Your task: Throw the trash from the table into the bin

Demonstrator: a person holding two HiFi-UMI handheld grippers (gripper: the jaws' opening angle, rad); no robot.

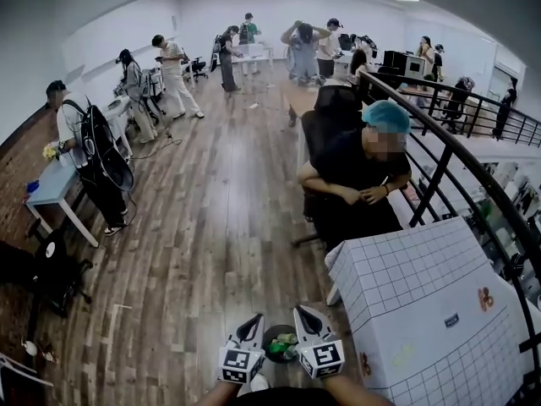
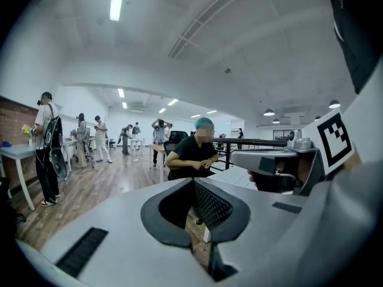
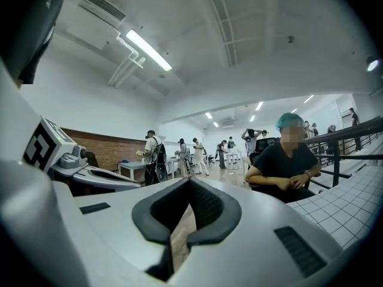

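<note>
At the bottom of the head view my two grippers are raised side by side over the wooden floor. The left gripper (image 1: pixel 251 326) and the right gripper (image 1: pixel 308 320) are both shut, with nothing between their jaws. Between and below them stands a dark round bin (image 1: pixel 277 345) with green trash showing inside. The table with a white checked cloth (image 1: pixel 423 303) is to the right. In the left gripper view the closed left gripper (image 2: pixel 194 184) points level across the room, with the right gripper (image 2: pixel 281 166) beside it. The right gripper view shows the closed right gripper (image 3: pixel 190 184) and the left gripper (image 3: pixel 78 166) at the left.
A seated person in a teal cap (image 1: pixel 363 172) is just beyond the table. A black railing (image 1: pixel 456 159) runs along the right. A person with a backpack (image 1: pixel 89 159) stands by a light table (image 1: pixel 55 184) at the left. A black chair (image 1: pixel 51 269) is nearer.
</note>
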